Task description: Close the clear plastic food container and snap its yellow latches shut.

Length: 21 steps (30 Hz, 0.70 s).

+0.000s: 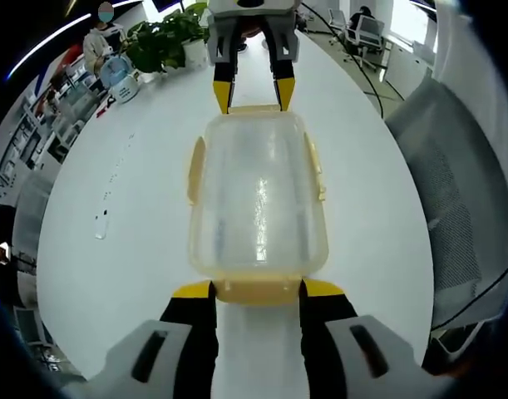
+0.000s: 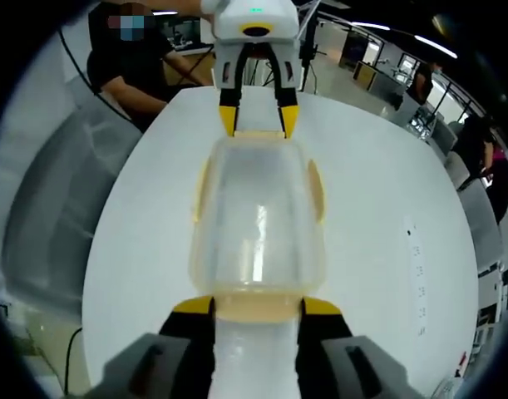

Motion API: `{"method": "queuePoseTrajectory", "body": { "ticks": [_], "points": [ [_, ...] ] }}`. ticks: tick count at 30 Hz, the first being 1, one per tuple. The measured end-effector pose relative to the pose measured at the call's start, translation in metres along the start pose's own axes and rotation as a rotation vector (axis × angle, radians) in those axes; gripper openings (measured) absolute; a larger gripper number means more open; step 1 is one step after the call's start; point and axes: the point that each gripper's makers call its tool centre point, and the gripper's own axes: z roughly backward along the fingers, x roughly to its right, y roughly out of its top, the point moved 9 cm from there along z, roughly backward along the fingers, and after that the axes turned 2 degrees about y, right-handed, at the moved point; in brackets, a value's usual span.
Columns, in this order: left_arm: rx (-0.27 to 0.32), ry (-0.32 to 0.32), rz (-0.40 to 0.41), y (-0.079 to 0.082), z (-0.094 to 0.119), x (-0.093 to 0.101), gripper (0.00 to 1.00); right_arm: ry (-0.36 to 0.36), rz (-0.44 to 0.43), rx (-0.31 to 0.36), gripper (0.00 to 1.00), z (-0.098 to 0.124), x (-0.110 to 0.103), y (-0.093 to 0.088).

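The container (image 1: 258, 199) sits lid-down-and-seated at the middle of the white table (image 1: 137, 249), with the left gripper (image 1: 256, 289) at one short end and the right gripper (image 2: 258, 306) at the opposite end. Each gripper's jaws stand spread and straddle an end latch (image 1: 255, 290) without squeezing it. The lid appears closed, but the side latches (image 1: 195, 170) (both long edges) flare outward and are judged unsnapped; whether the end latches are locked cannot be told.
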Motion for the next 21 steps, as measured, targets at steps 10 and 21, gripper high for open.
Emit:
{"method": "queuePoseTrajectory", "body": {
  "ticks": [10, 21],
  "points": [
    [0.010, -0.004, -0.004, 0.014, -0.008, 0.001, 0.36, 0.002, -0.008, -0.005, 0.35, 0.006, -0.003, -0.015],
    [0.015, -0.008, -0.014, 0.030, -0.017, 0.001, 0.36, 0.002, -0.022, -0.014, 0.35, 0.013, -0.005, -0.031]
  ]
}}
